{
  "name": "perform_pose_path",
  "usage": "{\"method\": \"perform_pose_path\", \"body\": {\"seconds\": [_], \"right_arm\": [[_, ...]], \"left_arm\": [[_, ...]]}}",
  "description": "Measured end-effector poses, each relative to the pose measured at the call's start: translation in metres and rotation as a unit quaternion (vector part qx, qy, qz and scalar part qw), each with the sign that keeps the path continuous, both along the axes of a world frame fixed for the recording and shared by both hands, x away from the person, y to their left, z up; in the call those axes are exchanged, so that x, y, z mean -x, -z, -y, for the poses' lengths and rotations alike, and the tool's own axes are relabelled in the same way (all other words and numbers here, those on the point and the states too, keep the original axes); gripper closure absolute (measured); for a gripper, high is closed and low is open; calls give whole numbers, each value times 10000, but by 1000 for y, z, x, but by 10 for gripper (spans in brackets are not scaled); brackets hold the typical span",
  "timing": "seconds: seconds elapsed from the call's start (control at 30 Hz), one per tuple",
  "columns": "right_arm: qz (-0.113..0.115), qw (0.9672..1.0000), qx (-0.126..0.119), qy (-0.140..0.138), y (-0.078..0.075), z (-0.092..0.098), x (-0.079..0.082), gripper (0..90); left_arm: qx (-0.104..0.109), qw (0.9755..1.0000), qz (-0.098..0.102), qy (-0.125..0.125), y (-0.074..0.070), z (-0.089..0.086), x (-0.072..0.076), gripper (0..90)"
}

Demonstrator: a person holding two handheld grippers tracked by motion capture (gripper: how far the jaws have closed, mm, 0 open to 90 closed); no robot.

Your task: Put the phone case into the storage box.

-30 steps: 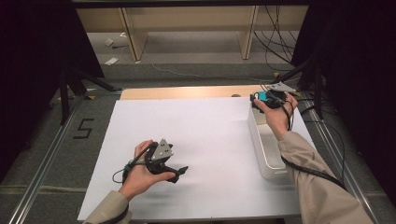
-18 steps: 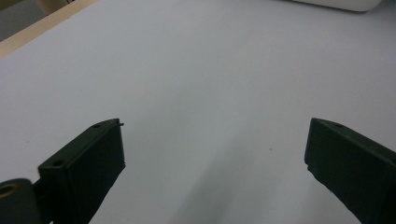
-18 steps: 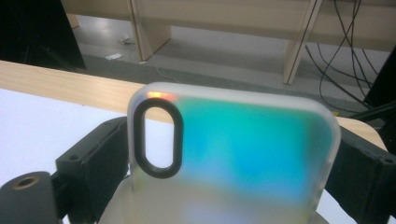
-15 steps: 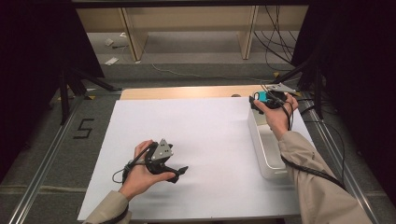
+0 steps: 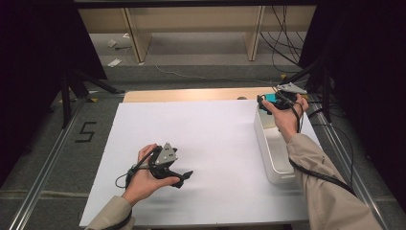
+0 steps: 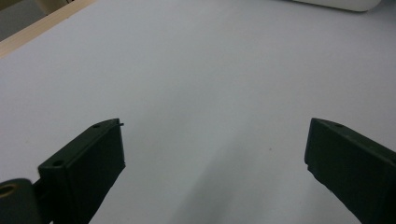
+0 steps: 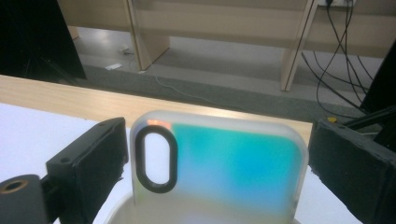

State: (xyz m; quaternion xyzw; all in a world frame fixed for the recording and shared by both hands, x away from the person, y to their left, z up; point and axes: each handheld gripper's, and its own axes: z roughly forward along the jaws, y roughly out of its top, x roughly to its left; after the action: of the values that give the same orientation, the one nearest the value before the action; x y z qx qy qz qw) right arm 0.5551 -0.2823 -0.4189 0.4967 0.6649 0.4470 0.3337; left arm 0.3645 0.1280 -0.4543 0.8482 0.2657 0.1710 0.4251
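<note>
A translucent phone case (image 7: 233, 163), teal-blue with a black oval camera cut-out, stands upright at the far end of a white bin (image 5: 265, 143). My right gripper (image 7: 217, 158) straddles the case. Its jaws have just been opening, and now a thin gap shows on either side of the case, so the pads do not press it. From above, the right gripper (image 5: 277, 101) hangs over the bin's far end, with the case (image 5: 270, 97) a teal spot beside it. My left gripper (image 5: 184, 176) rests low over the white sheet (image 5: 210, 134), open, with nothing between its fingers (image 6: 88, 158).
The white bin lies lengthwise along the right edge of the sheet, and its rim (image 6: 341, 3) shows far off in the left gripper view. A wooden table edge (image 5: 191, 94) runs behind the sheet. Cables and shelf legs stand on the floor beyond.
</note>
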Motion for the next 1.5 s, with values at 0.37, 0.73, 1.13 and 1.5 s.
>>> {"method": "perform_pose_path", "body": {"seconds": [0.37, 0.73, 1.13, 1.5], "right_arm": [[158, 9999, 67, 22, -9, 0, 4, 65], [273, 9996, 45, -11, -17, 0, 8, 70], [473, 9984, 34, -306, -25, -6, 21, 155], [631, 9970, 99, -429, -33, -8, 29, 155]], "left_arm": [[13, 10000, 4, -12, 0, 0, 0, 42], [12, 10000, 18, -6, 0, 0, 0, 42], [16, 10000, 14, -16, -1, 0, 0, 42], [-5, 10000, 17, -9, -1, 0, 0, 42]]}}
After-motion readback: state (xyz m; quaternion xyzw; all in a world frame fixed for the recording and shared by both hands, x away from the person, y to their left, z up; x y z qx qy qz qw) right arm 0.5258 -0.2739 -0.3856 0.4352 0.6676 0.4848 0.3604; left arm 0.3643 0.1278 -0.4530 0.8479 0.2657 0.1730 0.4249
